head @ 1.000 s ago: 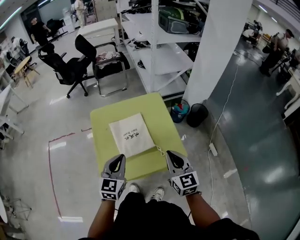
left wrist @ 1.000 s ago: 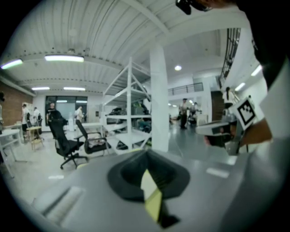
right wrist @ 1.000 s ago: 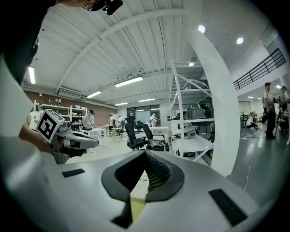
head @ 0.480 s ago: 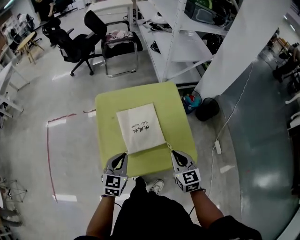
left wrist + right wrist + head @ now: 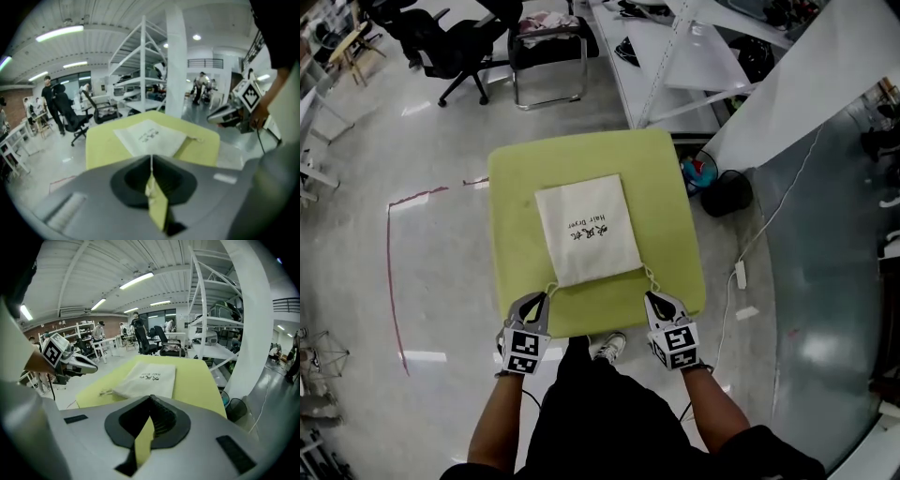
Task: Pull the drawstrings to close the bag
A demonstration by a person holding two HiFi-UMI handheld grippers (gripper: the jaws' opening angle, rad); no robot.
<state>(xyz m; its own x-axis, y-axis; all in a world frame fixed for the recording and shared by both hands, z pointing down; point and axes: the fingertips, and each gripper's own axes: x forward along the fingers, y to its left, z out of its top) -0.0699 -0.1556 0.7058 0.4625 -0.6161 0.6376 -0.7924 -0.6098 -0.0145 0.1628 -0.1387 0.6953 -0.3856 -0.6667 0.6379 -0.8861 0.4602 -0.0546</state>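
A white drawstring bag [image 5: 586,230] with dark print lies flat in the middle of a yellow-green table [image 5: 511,187], its mouth toward me. A short cord sticks out at each near corner: the left drawstring [image 5: 551,287] and the right drawstring [image 5: 652,277]. My left gripper [image 5: 536,302] hovers at the table's near edge just short of the left cord, jaws shut. My right gripper [image 5: 657,299] is level with it, just short of the right cord, also shut. In the left gripper view the bag [image 5: 150,136] lies ahead past the shut tips [image 5: 151,158]. The right gripper view shows the bag [image 5: 147,378] beyond its shut tips [image 5: 151,398].
Black office chairs [image 5: 459,37] and a chair with clothes [image 5: 548,42] stand beyond the table. White shelving [image 5: 694,56] and a dark bin [image 5: 729,195] are at the far right. A power strip [image 5: 741,274] and red floor tape [image 5: 389,281] flank the table. My shoe [image 5: 609,347] is under the near edge.
Both grippers have come down and forward, from before the table to its near edge beside the bag's cords. The head view has tilted further down over the table.
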